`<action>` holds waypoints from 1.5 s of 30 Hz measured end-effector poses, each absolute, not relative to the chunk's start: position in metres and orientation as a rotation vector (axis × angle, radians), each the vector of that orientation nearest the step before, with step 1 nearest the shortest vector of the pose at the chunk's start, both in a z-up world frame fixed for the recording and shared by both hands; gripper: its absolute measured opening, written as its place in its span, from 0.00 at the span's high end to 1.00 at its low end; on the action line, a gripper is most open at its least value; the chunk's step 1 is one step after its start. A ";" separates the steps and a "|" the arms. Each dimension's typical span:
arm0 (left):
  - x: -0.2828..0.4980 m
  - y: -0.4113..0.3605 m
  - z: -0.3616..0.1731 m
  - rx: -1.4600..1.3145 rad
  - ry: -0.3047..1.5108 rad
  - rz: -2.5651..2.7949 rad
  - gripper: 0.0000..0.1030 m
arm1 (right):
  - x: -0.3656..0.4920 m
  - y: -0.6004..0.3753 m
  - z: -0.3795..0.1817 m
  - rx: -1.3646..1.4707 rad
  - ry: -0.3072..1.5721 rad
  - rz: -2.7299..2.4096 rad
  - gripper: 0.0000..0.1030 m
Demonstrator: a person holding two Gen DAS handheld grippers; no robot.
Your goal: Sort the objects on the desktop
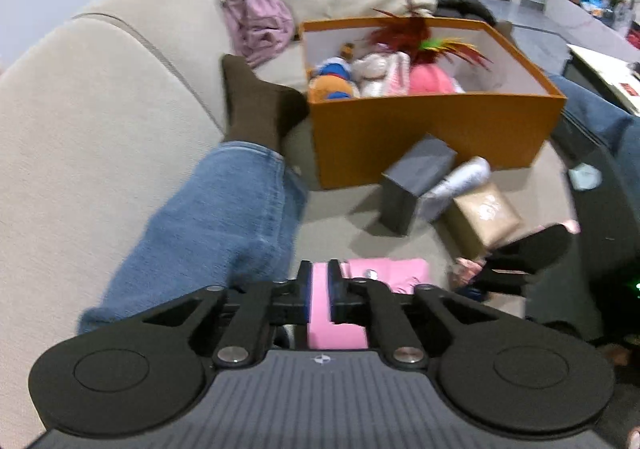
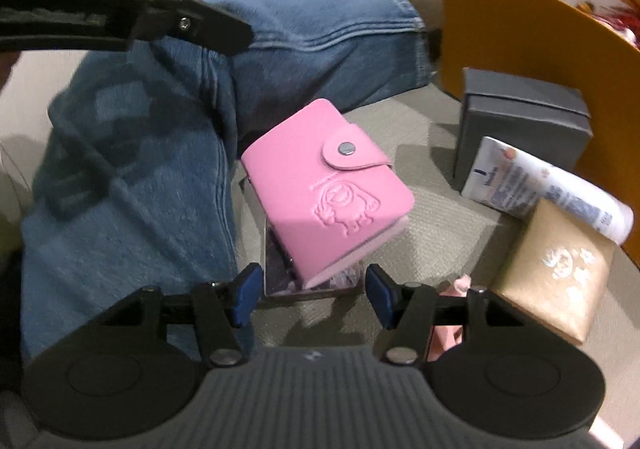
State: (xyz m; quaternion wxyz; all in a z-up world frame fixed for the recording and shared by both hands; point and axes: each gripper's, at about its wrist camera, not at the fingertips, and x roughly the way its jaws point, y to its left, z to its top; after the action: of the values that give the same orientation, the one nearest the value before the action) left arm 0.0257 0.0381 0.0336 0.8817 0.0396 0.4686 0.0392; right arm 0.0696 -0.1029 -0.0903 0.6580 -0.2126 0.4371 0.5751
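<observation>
My left gripper (image 1: 320, 273) is shut on a pink snap wallet (image 1: 384, 273), which it holds above the sofa seat. In the right wrist view the same pink wallet (image 2: 324, 189) hangs tilted in mid-air, with a dark flat thing under it. My right gripper (image 2: 312, 289) is open and empty just below the wallet. An orange box (image 1: 432, 129) with soft toys (image 1: 376, 73) stands ahead. A grey box (image 1: 416, 177), a white tube (image 1: 460, 181) and a gold packet (image 1: 484, 217) lie in front of it.
A leg in blue jeans (image 1: 216, 217) with a brown sock (image 1: 256, 105) lies left of the orange box. A pink cloth (image 1: 256, 21) sits on the beige sofa (image 1: 100, 129). The other gripper's black finger (image 1: 528, 253) shows at right.
</observation>
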 end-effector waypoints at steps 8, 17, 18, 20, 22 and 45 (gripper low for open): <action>0.030 0.032 0.013 0.029 1.030 0.026 0.82 | 0.088 -0.116 -0.081 -0.405 1.006 1.300 0.41; 0.042 0.019 -0.012 -0.046 1.084 -0.033 0.44 | 0.085 -0.116 -0.083 -0.396 0.986 1.394 0.42; 0.043 0.020 -0.014 -0.050 1.094 -0.025 0.42 | 0.083 -0.116 -0.081 -0.388 0.966 1.425 0.43; 0.044 0.021 -0.015 -0.052 1.109 -0.002 0.41 | 0.080 -0.120 -0.074 -0.358 0.903 1.490 0.46; 0.043 0.023 -0.012 -0.057 1.104 0.014 0.38 | 0.073 -0.122 -0.066 -0.365 0.844 1.527 0.44; 0.037 0.013 -0.012 0.012 1.109 0.017 0.38 | 0.095 -0.101 -0.100 -0.590 0.767 1.352 0.88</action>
State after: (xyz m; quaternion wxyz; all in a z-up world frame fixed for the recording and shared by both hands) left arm 0.0372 0.0129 -0.0124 0.8501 0.0055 0.5266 0.0081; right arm 0.0945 -0.1006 -0.0998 0.6738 -0.2624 0.3408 0.6008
